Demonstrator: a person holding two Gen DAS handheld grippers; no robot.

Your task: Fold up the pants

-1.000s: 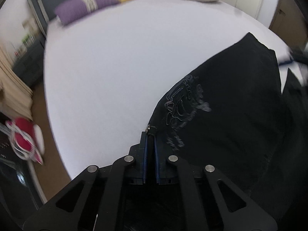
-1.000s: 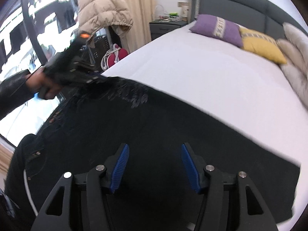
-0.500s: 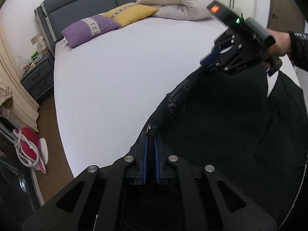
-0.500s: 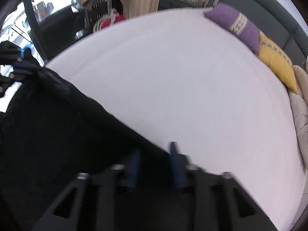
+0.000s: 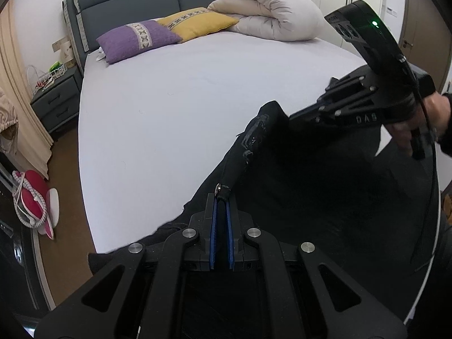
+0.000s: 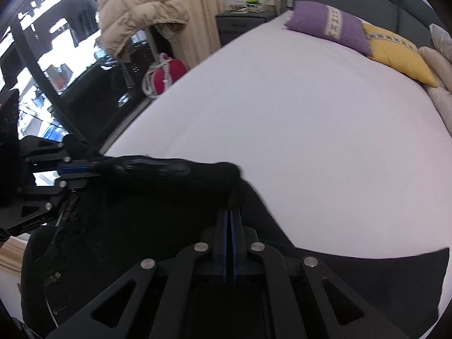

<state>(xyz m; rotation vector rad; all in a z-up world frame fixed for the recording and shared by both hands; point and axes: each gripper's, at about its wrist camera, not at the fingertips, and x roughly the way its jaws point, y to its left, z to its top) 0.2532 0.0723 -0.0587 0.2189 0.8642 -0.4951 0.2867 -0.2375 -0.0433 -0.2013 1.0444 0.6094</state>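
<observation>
Black pants lie at the near corner of the white bed. My left gripper is shut on their edge beside a metal rivet. My right gripper, held by a hand, bites the same edge farther along. The right wrist view shows my right gripper with its jaws closing, blue pads pressed on a pinch of the pants. My left gripper holds the other end there. The edge runs as a raised, rolled ridge between the two grippers. The rest of the cloth drapes below.
A purple pillow, a yellow pillow and a rolled duvet sit at the headboard. A nightstand and a red bag are left of the bed. A beige puffer jacket hangs near the window.
My right gripper went from wide open over the cloth to shut on the pants' edge. The left gripper kept its grip, and the edge now stands bunched and lifted between the two.
</observation>
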